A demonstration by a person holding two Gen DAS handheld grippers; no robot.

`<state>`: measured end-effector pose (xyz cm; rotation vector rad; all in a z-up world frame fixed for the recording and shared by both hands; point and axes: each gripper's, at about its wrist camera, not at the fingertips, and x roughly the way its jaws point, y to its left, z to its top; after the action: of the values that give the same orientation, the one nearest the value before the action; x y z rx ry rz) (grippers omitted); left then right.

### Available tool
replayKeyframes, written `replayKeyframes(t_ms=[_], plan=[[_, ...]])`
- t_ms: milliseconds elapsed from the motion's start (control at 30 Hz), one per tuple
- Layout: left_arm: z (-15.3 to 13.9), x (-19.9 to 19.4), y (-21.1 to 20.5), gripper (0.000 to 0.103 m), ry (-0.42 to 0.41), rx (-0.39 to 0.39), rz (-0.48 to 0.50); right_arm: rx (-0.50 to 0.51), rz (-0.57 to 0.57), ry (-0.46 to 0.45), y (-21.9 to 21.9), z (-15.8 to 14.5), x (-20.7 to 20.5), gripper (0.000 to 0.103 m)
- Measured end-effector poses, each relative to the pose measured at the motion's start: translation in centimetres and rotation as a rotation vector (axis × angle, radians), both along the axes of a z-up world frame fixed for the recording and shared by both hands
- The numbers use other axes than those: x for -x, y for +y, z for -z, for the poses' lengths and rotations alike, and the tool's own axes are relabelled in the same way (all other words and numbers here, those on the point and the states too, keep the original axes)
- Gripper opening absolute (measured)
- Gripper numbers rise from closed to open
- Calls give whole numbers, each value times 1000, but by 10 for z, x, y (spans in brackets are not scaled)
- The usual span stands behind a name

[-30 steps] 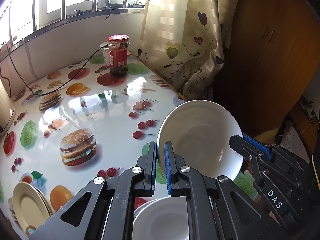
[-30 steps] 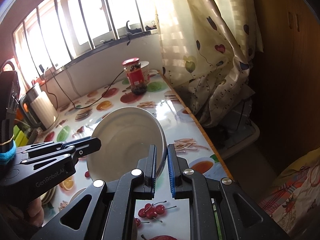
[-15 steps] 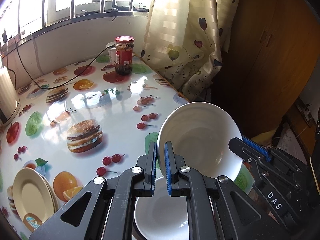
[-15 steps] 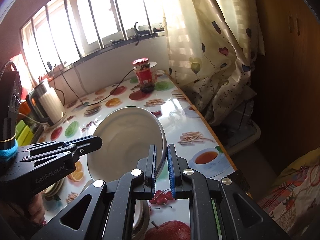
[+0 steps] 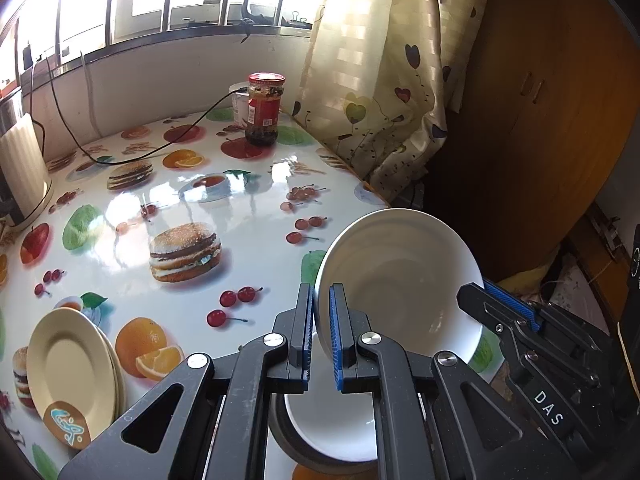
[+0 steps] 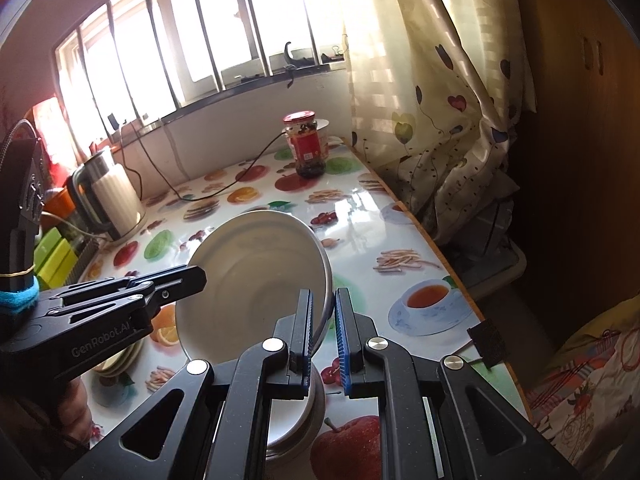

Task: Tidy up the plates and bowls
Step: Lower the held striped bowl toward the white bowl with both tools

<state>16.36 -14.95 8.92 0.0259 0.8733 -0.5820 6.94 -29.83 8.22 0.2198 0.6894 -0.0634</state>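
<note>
A white bowl is held tilted above the table's near right corner. My left gripper is shut on its left rim. My right gripper stands around the opposite rim, its jaws slightly parted; it also shows in the left wrist view. Below sits a second white bowl, seemingly nested in a darker one, also in the right wrist view. A stack of cream plates lies at the near left.
A red-lidded jar and a white cup stand at the far edge by the curtain. A kettle with a black cable stands far left. The table edge runs along the right, with a wooden cabinet beyond.
Both grippers rose and drew back with the tilted bowl. More of the table, the lower bowl and the plates came into view. The right jaws widened slightly.
</note>
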Motion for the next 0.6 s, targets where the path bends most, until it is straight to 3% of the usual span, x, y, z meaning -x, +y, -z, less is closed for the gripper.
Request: replayKeyframes(t_ms=[600], plan=[[13,16,22,8,22,2,-32,-9,-35,24,21,11,13,12]])
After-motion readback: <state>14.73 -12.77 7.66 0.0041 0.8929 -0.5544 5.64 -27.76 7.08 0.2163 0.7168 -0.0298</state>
